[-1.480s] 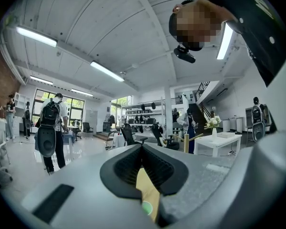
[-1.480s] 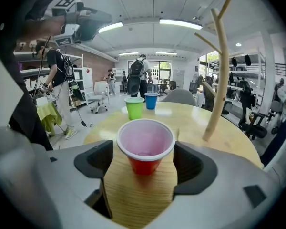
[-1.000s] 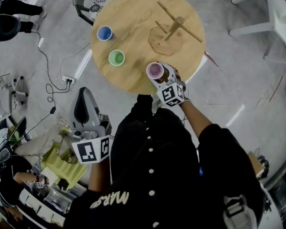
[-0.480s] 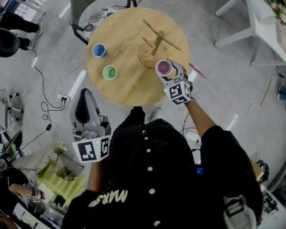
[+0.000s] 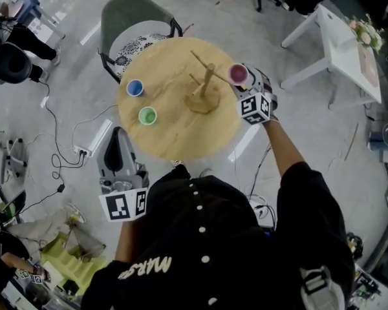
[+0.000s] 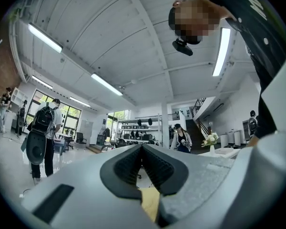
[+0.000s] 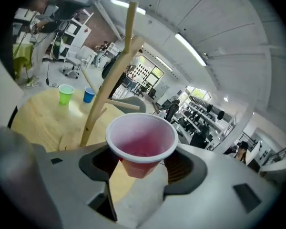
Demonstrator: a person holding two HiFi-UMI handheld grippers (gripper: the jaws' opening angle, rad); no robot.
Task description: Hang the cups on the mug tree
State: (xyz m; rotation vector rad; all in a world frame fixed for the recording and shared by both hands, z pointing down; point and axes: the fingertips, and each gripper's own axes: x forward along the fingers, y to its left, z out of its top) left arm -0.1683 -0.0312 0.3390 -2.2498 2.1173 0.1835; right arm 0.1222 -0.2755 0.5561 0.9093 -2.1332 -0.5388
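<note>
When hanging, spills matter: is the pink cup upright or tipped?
Upright: pink cup, held in the right tool, shows its open mouth upward.

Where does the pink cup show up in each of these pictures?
Head view: pink cup just right of the mug tree, above centre.
Left gripper view: not in it.
Right gripper view: centre, clamped between the jaws.
Shared landmark: the mug tree, left of the cup in both.
</note>
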